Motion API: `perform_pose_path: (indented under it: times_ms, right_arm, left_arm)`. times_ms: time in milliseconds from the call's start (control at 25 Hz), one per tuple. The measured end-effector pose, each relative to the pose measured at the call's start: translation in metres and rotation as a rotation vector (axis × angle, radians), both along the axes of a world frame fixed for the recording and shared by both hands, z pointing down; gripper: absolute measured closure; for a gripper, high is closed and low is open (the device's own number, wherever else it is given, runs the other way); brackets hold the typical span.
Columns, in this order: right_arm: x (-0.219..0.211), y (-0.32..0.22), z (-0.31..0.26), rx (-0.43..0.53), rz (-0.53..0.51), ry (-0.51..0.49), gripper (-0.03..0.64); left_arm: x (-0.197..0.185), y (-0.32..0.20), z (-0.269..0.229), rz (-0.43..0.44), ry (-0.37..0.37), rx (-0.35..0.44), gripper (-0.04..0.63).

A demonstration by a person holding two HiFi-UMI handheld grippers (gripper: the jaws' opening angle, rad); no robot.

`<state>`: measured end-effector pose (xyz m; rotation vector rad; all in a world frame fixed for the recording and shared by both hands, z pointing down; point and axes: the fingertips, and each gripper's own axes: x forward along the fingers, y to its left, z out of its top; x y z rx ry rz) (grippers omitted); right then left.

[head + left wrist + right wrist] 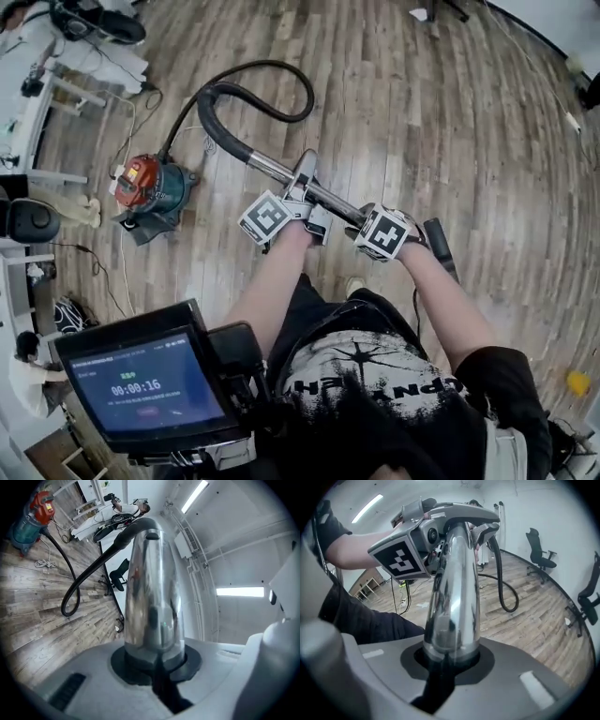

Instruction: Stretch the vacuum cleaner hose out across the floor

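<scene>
Hose [214, 129] is black and curled rather than straight. From the vacuum [150, 185], which sits on the wood floor [441, 131] at the left of the head view, it arcs away, loops round, doubles back and rises to join the chrome tube [272, 169]. Most of the loop lies on the boards. The tube is held up off the floor, slanting across in front of the person, with a dark end [441, 248] sticking out past the right side.

Both grippers are clamped on the tube. The left gripper [302, 195] takes it nearer the hose. In the left gripper view its jaws stand narrow, pressed on the chrome from either side, and the tube runs away from the camera to the bend where the hose begins. The right gripper [367, 223] holds the tube just beside the left one, toward the dark end. Its jaws are likewise closed tight on the chrome, and its view looks up the tube to the left gripper's marker cube [401, 557] and a bare forearm [356, 545].

A white cord [44, 564] lies bunched on the floor near the vacuum. An office chair [539, 550] stands by the far wall, with a second chair [588, 604] well apart from it. A screen [145, 384] showing a timer sits in front of the person's chest, and a small yellow thing [578, 382] lies at the right edge.
</scene>
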<state>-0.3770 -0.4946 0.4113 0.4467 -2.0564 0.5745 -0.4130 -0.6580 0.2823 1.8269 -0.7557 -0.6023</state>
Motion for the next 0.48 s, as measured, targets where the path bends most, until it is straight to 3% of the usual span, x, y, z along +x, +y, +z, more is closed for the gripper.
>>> perform_pose_path:
  times_ms: [120,200,320,480]
  right_arm:
    - [0.015,-0.004,-0.029,0.210,0.034,0.086,0.522]
    - [0.019,-0.007,-0.040,0.300,0.051,0.163,0.522]
    - [0.017,-0.009,-0.050,0.313,0.064,0.189,0.531]
    - [-0.002,-0.014,-0.059,0.275,0.104,0.129,0.532]
  left_arm:
    - [0.005,0.015,-0.025,-0.017,-0.018,0.003,0.560]
    - [0.003,0.018,-0.036,-0.034,-0.032,-0.015,0.560]
    - [0.002,0.016,-0.048,-0.012,-0.041,-0.003,0.558]
    - [-0.008,0.008,-0.069,0.098,-0.103,0.156,0.543]
